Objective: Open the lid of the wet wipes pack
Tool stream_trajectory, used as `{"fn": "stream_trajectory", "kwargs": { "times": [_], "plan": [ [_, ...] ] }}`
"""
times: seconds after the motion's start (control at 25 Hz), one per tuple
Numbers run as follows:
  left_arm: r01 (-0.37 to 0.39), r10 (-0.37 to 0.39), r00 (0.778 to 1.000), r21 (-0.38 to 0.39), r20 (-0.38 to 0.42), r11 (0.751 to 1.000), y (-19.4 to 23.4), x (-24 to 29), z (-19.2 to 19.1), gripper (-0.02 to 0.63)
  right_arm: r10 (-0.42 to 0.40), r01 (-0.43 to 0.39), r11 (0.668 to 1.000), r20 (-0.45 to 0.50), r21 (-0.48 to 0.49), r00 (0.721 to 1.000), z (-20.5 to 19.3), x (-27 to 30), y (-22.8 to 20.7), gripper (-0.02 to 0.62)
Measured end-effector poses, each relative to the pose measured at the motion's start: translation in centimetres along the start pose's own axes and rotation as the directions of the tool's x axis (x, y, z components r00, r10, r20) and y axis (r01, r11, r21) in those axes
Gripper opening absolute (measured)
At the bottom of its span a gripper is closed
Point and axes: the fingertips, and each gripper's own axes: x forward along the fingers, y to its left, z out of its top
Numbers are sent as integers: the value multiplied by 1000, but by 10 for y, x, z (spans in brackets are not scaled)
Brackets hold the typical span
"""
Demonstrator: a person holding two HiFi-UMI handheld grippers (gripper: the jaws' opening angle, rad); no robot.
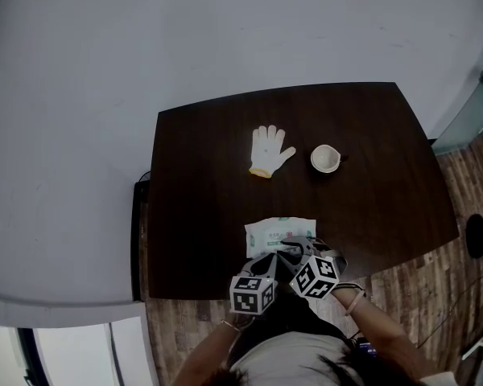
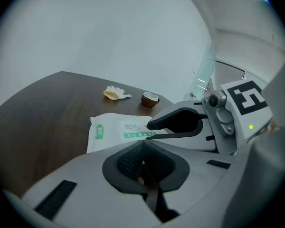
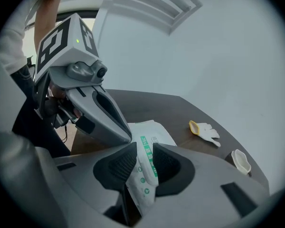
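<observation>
Nearest us, on our left gripper point(image 2: 142, 144) the fingers are clenched together, while on our right gripper point(image 3: 143, 148) they stand released around the near edge of the wet wipes pack point(image 1: 279, 236), which lies by the worktop's point(image 1: 370, 127) front. We should pin the pack with one gripper and catch the lid's point(image 2: 133, 127) lip with the other, clear of the glove point(image 1: 270, 151) and cup point(image 1: 325, 158) beyond.

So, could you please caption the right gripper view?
Right gripper, jaws apart, straddling an edge of the wet wipes pack.
</observation>
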Motion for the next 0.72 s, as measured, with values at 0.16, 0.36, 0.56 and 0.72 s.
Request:
{"fn": "stream_trajectory", "kwargs": {
  "times": [0.16,0.36,0.56,0.72],
  "plan": [
    [0,0,1000,0,-18,1000,3,6,-4,14,-4,3,1000,-34,-24,999,-8,7,0,110],
    [-4,4,999,-3,-40,1000,6,12,-8,14,-5,2,999,-57,-48,998,-11,11,0,110],
    [3,-3,998,3,-57,1000,9,17,-12,14,-7,5,999,-59,-31,998,-12,12,-2,122],
    [17,-16,998,23,-56,1000,10,18,-15,14,-7,3,999,-71,-54,997,-13,13,0,106]
  ]
}}
